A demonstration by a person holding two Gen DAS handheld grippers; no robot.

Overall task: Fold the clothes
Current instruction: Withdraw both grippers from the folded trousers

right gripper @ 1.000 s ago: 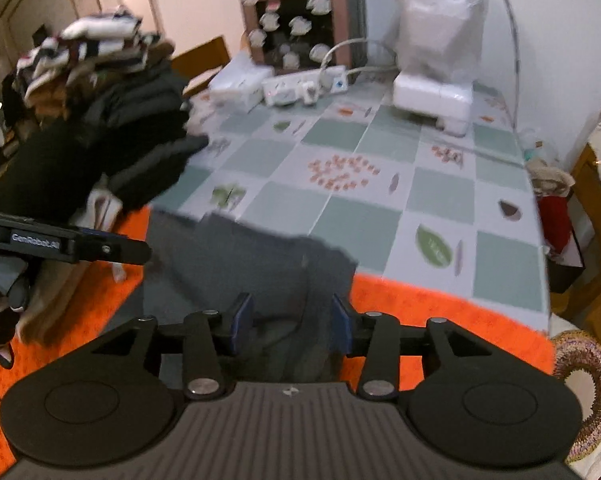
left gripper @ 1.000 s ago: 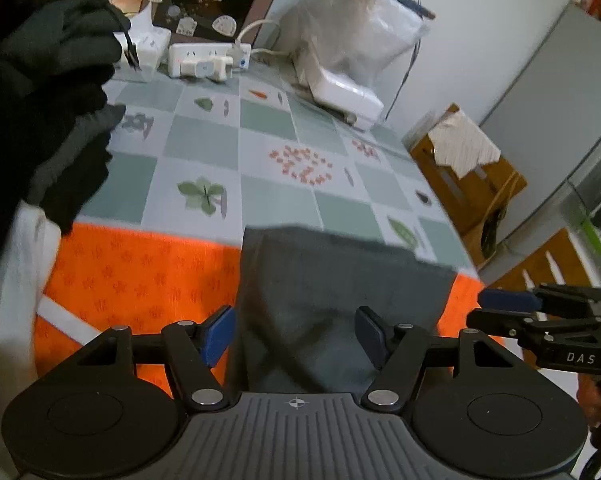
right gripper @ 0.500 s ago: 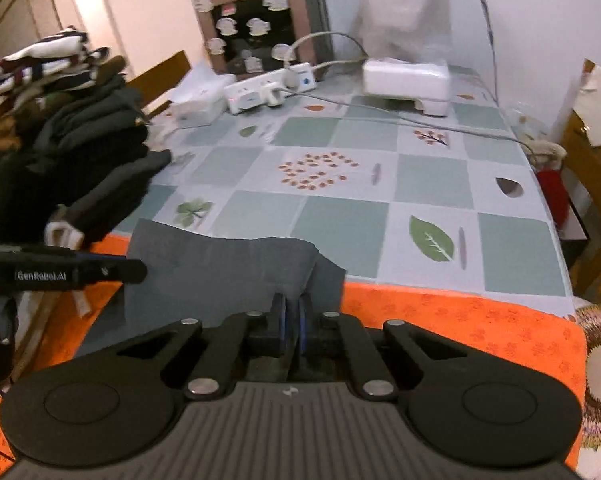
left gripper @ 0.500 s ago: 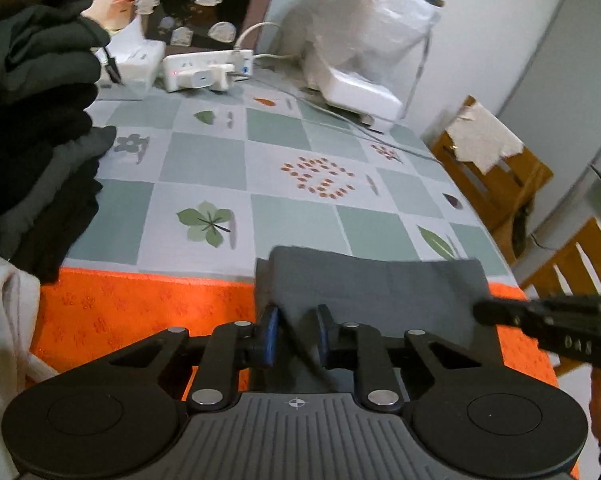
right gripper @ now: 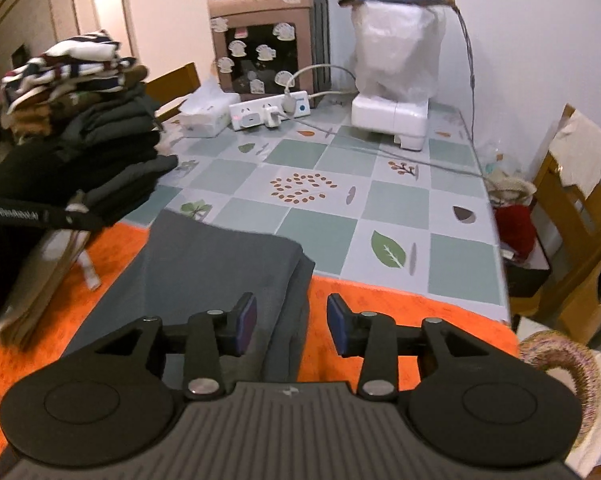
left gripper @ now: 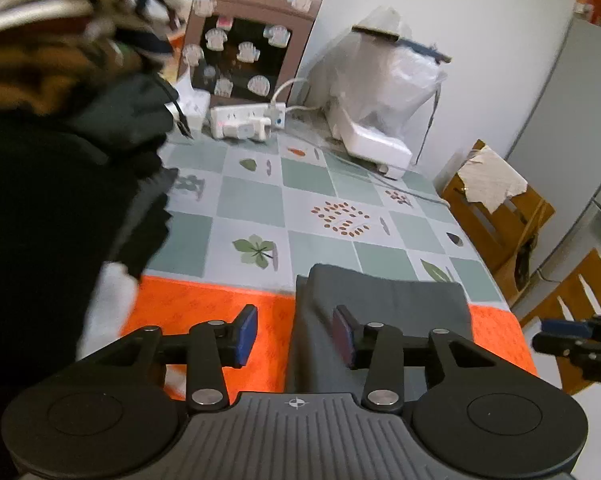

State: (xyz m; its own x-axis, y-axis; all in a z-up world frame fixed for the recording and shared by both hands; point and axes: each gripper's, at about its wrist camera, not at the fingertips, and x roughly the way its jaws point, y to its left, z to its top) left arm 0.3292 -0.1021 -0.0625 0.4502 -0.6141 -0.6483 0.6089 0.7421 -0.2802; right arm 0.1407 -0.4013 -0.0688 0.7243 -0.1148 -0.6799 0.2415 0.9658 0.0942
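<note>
Both sets of jaws are opening, having pinched the grey garment [right gripper: 220, 264] half a second ago; left gripper [left gripper: 294, 334] and right gripper [right gripper: 291, 322] now straddle its folded edges. Smooth, rectangular, it is lying on the orange cloth [right gripper: 400, 308].

Half a second ago both pairs of jaws were pinched on the near part of the folded dark grey cloth garment [left gripper: 384, 300]; now the left gripper [left gripper: 294, 334] and the right gripper [right gripper: 291, 322] are both opening, their blue pads clear of the fabric. The left gripper now straddles the garment's left edge and the right gripper its right edge. The garment, a second ago loosely bunched, now lies as a flat fold across the far edge of the orange patterned mat [right gripper: 400, 304].
</note>
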